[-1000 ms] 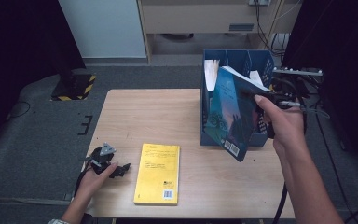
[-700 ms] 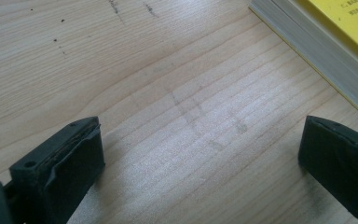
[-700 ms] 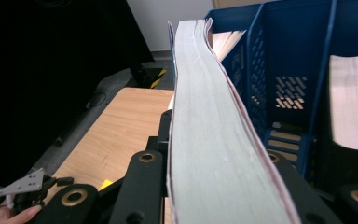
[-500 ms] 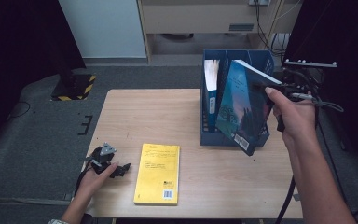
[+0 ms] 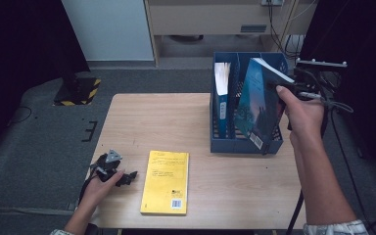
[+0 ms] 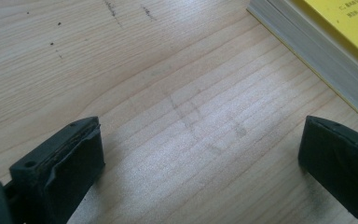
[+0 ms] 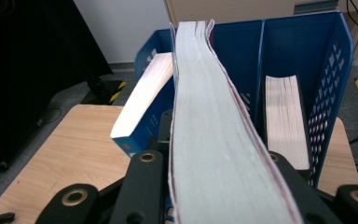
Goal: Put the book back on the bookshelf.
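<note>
A teal book (image 5: 257, 105) hangs tilted at the front right of the blue file holder (image 5: 225, 142), its lower corner by the holder's front wall. My right gripper (image 5: 281, 89) is shut on the book's upper edge. In the right gripper view the book's pale page edges (image 7: 214, 135) run up between the jaws of the right gripper (image 7: 214, 182), with the blue holder (image 7: 307, 51) behind. A yellow book (image 5: 166, 181) lies flat on the table near the front. My left gripper (image 5: 115, 171) rests on the table left of it, open with nothing between its fingers (image 6: 70, 158).
The wooden table (image 5: 156, 122) has bare room in its left and middle. A blue-covered book (image 5: 222, 90) stands in the holder's left compartment. The right gripper view has a leaning book (image 7: 142, 105) and another (image 7: 284, 121) in the holder. Cables (image 5: 338, 105) trail at the right.
My right hand has carried the teal book to the right and a little up, from the holder's front middle to its right side. The left hand has stayed put.
</note>
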A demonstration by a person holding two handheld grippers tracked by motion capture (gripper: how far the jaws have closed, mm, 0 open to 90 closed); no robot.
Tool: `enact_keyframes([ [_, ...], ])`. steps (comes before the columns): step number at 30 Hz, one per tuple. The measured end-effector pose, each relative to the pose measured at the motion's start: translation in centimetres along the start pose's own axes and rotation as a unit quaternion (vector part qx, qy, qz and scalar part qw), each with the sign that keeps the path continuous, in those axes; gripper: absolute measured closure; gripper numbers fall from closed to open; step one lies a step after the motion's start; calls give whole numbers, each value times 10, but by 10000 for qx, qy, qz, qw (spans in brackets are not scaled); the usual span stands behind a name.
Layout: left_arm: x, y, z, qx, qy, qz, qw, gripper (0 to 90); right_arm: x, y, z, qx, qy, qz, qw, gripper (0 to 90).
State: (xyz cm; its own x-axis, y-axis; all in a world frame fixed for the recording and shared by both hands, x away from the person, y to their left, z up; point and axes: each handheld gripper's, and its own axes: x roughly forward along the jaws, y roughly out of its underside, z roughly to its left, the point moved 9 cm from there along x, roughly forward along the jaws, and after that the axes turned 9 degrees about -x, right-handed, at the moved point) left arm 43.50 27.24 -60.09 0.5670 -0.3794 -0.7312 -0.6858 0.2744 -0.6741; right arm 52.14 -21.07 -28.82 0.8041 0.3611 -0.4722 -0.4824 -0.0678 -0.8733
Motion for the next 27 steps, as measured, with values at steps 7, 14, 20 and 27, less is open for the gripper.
enact_keyframes([
  [7,0,0,-1,-22,8,-61,10000,0,14,0,-3,57,220,30,9997,737],
  [14,0,0,-1,-13,12,-66,10000,0,20,-1,-8,87,512,23,9986,737],
  [20,0,0,-1,-1,12,-37,10000,0,34,-3,-7,-22,653,69,9978,737],
  [27,0,0,-1,9,20,-48,10000,0,60,-4,-6,3,726,57,9973,737],
])
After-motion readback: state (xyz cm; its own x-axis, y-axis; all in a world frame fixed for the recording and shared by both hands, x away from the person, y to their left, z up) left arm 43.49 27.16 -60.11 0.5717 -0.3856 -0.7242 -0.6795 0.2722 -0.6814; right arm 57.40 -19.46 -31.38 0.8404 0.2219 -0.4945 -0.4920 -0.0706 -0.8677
